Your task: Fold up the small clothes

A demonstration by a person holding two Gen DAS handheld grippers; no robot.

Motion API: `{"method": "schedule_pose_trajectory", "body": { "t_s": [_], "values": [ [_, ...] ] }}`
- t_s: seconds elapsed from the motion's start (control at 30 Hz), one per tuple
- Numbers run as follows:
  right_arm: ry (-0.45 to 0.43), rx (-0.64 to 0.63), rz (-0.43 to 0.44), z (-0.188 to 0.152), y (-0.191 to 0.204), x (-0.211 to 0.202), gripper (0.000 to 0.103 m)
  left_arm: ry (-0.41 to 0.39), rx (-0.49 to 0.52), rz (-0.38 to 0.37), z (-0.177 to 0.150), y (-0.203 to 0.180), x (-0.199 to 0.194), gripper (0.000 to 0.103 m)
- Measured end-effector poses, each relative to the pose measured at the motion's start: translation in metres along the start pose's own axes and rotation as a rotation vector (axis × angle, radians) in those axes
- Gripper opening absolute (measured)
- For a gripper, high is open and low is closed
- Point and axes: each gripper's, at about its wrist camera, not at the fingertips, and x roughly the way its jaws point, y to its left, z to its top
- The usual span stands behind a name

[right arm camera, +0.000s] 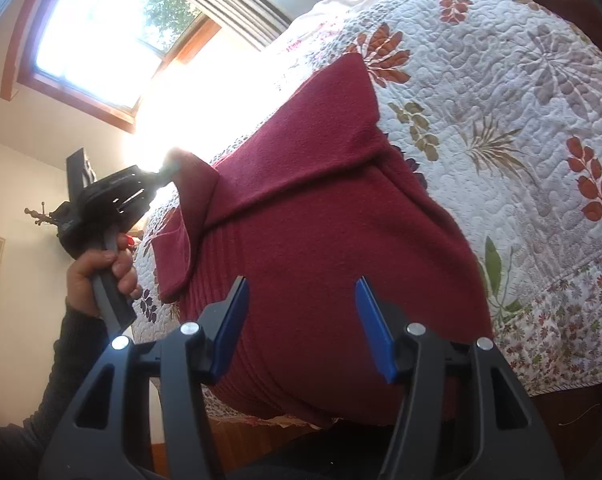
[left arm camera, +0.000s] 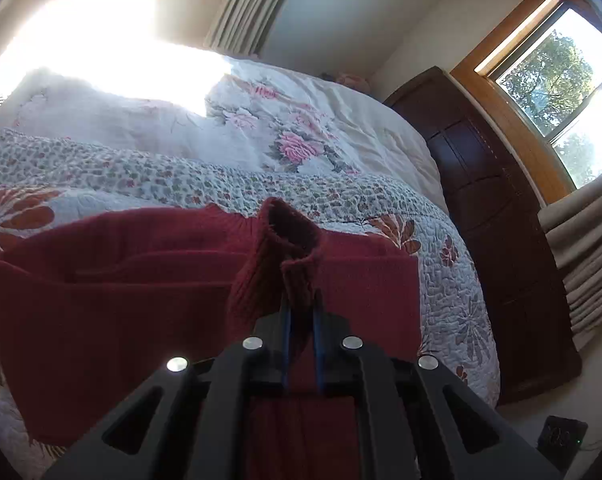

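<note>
1. Dark red knit sweater (right arm camera: 321, 240) lies on the quilted floral bedspread (right arm camera: 501, 100) at the near edge of the bed, part folded; one flap already turned over the body, hem ribbing toward the right wrist camera.
2. Handling, as a judgement: soft, limp, light to medium weight; thick knit, so it should grip well and not slip; it will sag and drape when lifted by one point; not fragile, though a hard pull could stretch the knit.
3. Best holds, judged: ribbed cuff (left arm camera: 289, 240), hem corners, or a folded edge; doubled layers give the pads more to bite on; a grab mid-panel would just bunch it.
4. Left gripper (left arm camera: 301, 308): blue pads pressed nearly together, pinching the ribbed cuff end of a sleeve; cuff stands up above the body with its opening showing; sleeve hangs from the pinch down to the sweater.
5. In the right wrist view the same left gripper (right arm camera: 163, 168) shows beside the window glare, held by a hand (right arm camera: 101, 272) in a dark sleeve; red cloth lifted at its tip.
6. Right gripper (right arm camera: 301, 316): blue pads (right arm camera: 371, 328) spread wide, nothing between them; hovers over the ribbed hem area; touching the cloth or just above it, cannot tell.
7. Risk, judged: sleeve slipping out if the pinch is only on the cuff lip; folded flap may shift if the body gets dragged.
</note>
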Motion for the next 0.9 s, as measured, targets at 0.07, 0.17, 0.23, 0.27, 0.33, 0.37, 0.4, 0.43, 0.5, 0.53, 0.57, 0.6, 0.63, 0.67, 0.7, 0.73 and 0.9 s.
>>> {"method": "schedule_pose_trajectory", "body": {
  "t_s": [0.07, 0.17, 0.23, 0.27, 0.33, 0.37, 0.4, 0.43, 0.5, 0.53, 0.57, 0.6, 0.63, 0.67, 0.7, 0.73, 0.9],
  "values": [
    [0.001, 0.009, -0.003, 0.004, -0.007, -0.003, 0.056, 0.048, 0.018, 0.0, -0.009, -0.007, 0.025, 0.008],
    [0.041, 0.006, 0.024, 0.019, -0.009, 0.003, 0.074, 0.076, 0.005, 0.001, -0.021, -0.015, 0.044, 0.017],
    [0.07, -0.008, 0.063, 0.033, -0.003, 0.011, 0.076, 0.058, -0.022, -0.019, -0.027, -0.014, 0.035, 0.052],
    [0.085, -0.012, 0.091, 0.043, 0.001, 0.017, 0.078, 0.026, -0.038, -0.025, -0.031, -0.012, 0.023, 0.061],
    [0.118, -0.006, 0.165, 0.065, 0.01, 0.034, 0.079, -0.015, -0.081, -0.043, -0.035, -0.006, 0.0, 0.076],
    [0.135, -0.005, 0.211, 0.077, 0.016, 0.044, 0.079, -0.019, -0.102, -0.052, -0.039, 0.001, -0.012, 0.077],
    [0.162, -0.007, 0.255, 0.089, 0.021, 0.058, 0.078, -0.021, -0.121, -0.05, -0.046, 0.008, -0.025, 0.078],
    [0.188, -0.011, 0.285, 0.1, 0.026, 0.074, 0.076, -0.029, -0.14, -0.045, -0.052, 0.016, -0.038, 0.078],
    [0.261, 0.002, 0.337, 0.121, 0.034, 0.112, 0.062, -0.05, -0.188, -0.018, -0.072, 0.035, -0.064, 0.079],
    [0.303, 0.021, 0.362, 0.131, 0.036, 0.133, 0.06, -0.059, -0.219, -0.001, -0.084, 0.046, -0.077, 0.08],
    [0.335, 0.036, 0.356, 0.139, 0.037, 0.152, 0.059, -0.068, -0.254, 0.016, -0.097, 0.056, -0.09, 0.08],
    [0.355, 0.039, 0.333, 0.147, 0.037, 0.169, 0.059, -0.076, -0.293, 0.032, -0.111, 0.068, -0.102, 0.08],
    [0.375, 0.042, 0.318, 0.153, 0.038, 0.183, 0.059, -0.086, -0.332, 0.047, -0.126, 0.079, -0.113, 0.08],
    [0.393, 0.042, 0.303, 0.157, 0.038, 0.195, 0.059, -0.099, -0.375, 0.065, -0.14, 0.09, -0.124, 0.081],
    [0.408, 0.039, 0.295, 0.16, 0.04, 0.204, 0.059, -0.114, -0.424, 0.086, -0.156, 0.101, -0.135, 0.081],
    [0.427, 0.031, 0.293, 0.161, 0.042, 0.211, 0.059, -0.128, -0.478, 0.103, -0.172, 0.113, -0.144, 0.081],
    [0.45, -0.01, 0.283, 0.163, 0.055, 0.223, 0.061, -0.161, -0.728, 0.162, -0.241, 0.158, -0.17, 0.081]
  ]
}}
